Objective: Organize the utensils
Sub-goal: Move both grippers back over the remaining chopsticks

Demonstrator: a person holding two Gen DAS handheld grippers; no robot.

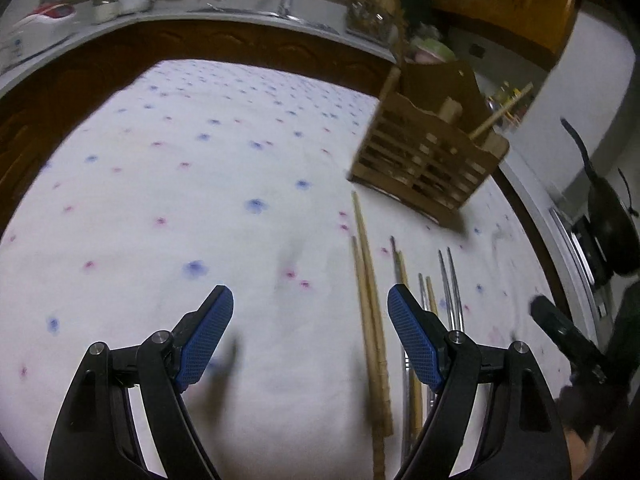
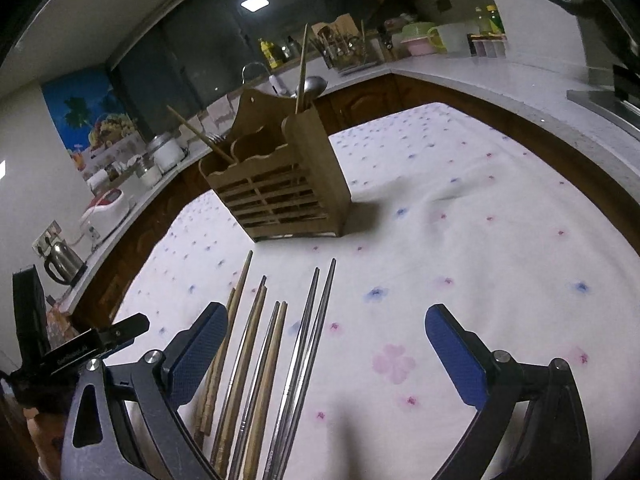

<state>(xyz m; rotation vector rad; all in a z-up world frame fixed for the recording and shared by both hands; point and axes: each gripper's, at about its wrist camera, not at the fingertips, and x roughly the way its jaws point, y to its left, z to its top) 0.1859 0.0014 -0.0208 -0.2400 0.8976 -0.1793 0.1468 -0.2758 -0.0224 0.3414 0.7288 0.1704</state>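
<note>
Both grippers hang over the flowered cloth (image 2: 460,216) that covers the counter, and both are empty. The left gripper (image 1: 310,336) has its blue pads spread wide apart with only bare cloth between them; the wooden chopsticks (image 1: 370,312) lie just inside its right-hand finger, running away from it toward the holder. The right gripper (image 2: 326,348) is just as wide open, nothing pinched. Between its fingers, toward the left one, lie the metal chopsticks (image 2: 308,344) side by side, and the wooden pairs sit closer to its left pad, one pair partly hidden behind that pad. All the sticks lie flat on the cloth in a rough row, tips pointing away from the grippers. Straight ahead of the right gripper, well beyond the tips, stands the slatted wooden holder (image 2: 276,196), upright on the cloth, with a ladle (image 2: 310,88) and a couple of sticks already leaning out of its compartments. From the left gripper the holder (image 1: 428,164) sits ahead and off to the right.
</note>
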